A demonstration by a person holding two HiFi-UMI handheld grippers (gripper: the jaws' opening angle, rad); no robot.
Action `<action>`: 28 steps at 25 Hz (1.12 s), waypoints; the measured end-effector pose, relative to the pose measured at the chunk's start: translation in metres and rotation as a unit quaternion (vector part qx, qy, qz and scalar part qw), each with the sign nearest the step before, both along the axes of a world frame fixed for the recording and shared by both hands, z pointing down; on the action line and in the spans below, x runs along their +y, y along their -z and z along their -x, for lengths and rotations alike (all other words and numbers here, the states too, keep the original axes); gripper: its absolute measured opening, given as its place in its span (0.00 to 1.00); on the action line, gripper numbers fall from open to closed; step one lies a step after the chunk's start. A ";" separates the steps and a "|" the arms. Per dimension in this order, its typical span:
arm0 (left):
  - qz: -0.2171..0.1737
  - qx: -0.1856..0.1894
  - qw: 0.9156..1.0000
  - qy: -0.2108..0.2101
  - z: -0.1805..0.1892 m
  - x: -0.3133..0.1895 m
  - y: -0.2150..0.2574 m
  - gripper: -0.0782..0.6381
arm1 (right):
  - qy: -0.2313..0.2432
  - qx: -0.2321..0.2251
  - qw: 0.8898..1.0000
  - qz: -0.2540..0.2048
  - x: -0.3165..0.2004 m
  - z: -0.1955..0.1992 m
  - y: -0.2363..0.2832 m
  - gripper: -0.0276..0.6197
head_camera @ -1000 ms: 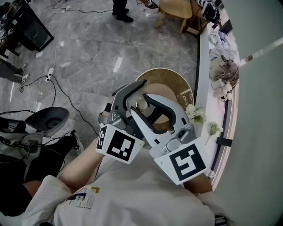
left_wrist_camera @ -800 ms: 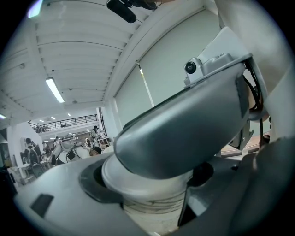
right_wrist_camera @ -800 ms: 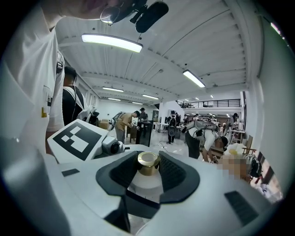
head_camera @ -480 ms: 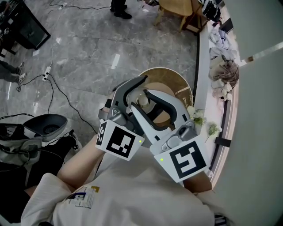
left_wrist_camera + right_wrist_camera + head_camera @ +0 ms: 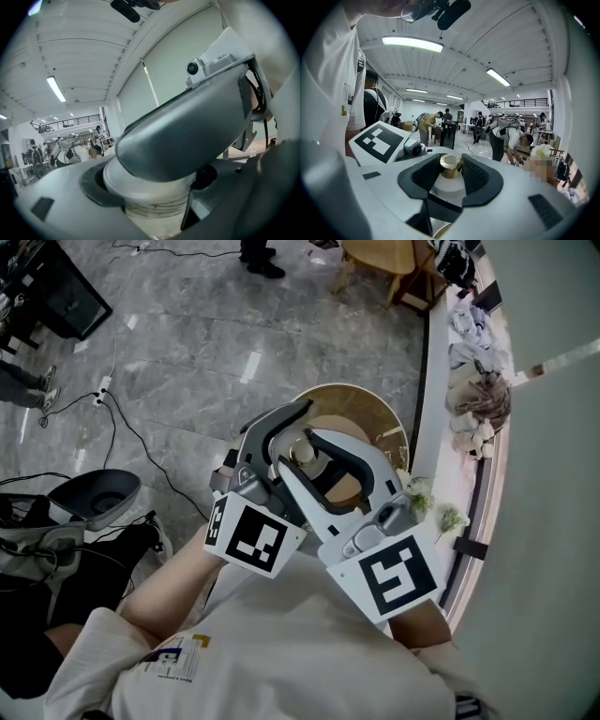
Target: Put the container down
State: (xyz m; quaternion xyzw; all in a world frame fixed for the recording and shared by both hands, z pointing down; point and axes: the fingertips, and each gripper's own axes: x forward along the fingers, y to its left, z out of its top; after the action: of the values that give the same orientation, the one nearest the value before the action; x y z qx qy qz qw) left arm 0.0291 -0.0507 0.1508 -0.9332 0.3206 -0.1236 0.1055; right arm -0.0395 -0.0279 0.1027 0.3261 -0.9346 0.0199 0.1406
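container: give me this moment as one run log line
container held over round wooden top | left gripper shut on container | right gripper shut on container | not yet set down

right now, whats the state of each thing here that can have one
container: lid on, carried between both grippers over the round table; cannot tell whether it touches the top
left gripper: shut on the container, jaws around the white lid
right gripper: shut on the container, pads either side of the gold knob
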 end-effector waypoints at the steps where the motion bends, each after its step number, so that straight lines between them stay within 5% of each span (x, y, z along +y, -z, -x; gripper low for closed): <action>1: 0.000 0.000 1.000 0.000 0.000 0.000 -0.001 0.62 | 0.001 -0.001 1.000 0.000 0.000 0.000 -0.001 0.26; 19: -0.039 0.008 0.999 0.013 -0.018 -0.064 -0.029 0.62 | 0.030 0.024 0.999 -0.030 -0.059 -0.017 -0.033 0.26; 28: -0.020 0.014 1.000 0.015 -0.026 -0.105 -0.082 0.62 | 0.035 0.029 0.999 -0.017 -0.101 -0.026 -0.087 0.26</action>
State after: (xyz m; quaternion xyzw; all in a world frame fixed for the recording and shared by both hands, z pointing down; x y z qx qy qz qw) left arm 0.0552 -0.1561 0.2324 -0.9275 0.3388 -0.1054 0.1173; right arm -0.0140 -0.1285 0.1896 0.2961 -0.9411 -0.0100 0.1628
